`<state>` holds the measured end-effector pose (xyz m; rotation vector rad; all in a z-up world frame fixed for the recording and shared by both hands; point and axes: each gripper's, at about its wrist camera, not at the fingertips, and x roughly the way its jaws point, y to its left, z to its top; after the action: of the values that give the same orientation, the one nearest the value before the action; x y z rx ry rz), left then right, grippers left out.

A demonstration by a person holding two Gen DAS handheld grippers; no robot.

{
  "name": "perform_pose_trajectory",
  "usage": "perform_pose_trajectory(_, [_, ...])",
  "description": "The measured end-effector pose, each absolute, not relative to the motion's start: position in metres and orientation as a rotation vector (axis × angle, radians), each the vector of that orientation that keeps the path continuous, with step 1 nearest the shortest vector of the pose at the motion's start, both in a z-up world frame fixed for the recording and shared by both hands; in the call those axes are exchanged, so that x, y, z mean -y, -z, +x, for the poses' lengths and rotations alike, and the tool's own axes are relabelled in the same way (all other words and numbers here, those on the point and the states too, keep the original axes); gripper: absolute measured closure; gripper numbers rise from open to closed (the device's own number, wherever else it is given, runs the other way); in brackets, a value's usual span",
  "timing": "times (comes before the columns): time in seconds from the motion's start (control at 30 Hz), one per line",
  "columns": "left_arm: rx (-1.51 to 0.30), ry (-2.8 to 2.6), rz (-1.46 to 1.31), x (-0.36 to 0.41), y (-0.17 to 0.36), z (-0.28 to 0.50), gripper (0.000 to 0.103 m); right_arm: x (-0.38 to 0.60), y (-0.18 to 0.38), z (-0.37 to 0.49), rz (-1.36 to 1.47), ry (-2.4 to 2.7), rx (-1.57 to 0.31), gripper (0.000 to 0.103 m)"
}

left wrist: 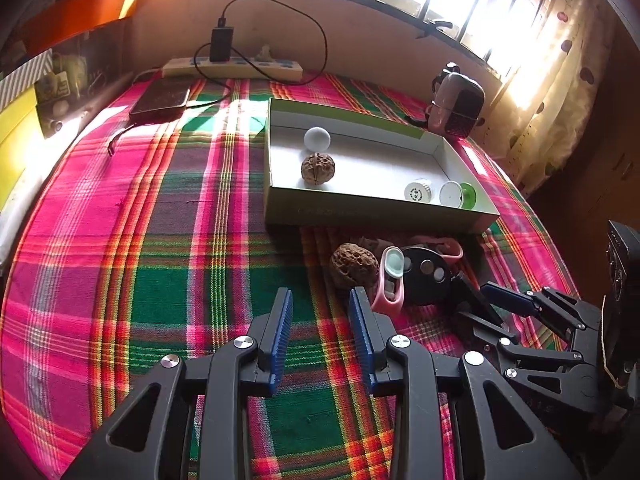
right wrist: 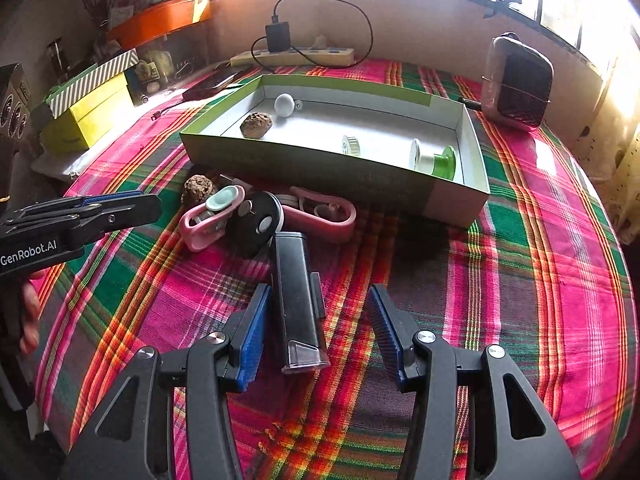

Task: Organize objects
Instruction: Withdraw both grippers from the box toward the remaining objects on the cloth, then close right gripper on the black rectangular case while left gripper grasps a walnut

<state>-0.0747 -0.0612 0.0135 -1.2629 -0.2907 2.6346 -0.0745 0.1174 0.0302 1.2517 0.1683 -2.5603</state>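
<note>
A black rectangular stick [right wrist: 298, 292] with a clear end cap lies on the plaid cloth between the fingers of my right gripper [right wrist: 318, 292]. It sits near the left pad; the right pad stands well off it, so the jaws are open. Just beyond lie a black disc [right wrist: 256, 222], pink clips [right wrist: 200, 228] and a walnut [right wrist: 199, 189]. My left gripper [left wrist: 320, 308] hovers open and empty, short of the same walnut [left wrist: 354, 266]. The green-rimmed box [left wrist: 360, 210] holds a white ball [left wrist: 317, 139], a second walnut [left wrist: 318, 168], a white cap [left wrist: 418, 191] and a green spool [left wrist: 460, 195].
A power strip [left wrist: 232, 69] with a black charger and cable runs along the back wall. A dark flat device [left wrist: 160, 98] lies at back left, a dark rounded gadget [left wrist: 458, 106] at back right. Yellow and striped boxes [right wrist: 88, 104] stand on the left. A person's fingers [right wrist: 30, 316] show at the left edge.
</note>
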Motion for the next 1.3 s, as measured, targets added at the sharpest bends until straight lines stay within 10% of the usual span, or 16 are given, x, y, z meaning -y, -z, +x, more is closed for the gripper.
perform_pose_trajectory(1.3, [0.283,-2.591,-1.285,0.043,-0.010,-0.107,0.068,-0.149,-0.033,-0.079,1.263,2.638,-0.151,0.078])
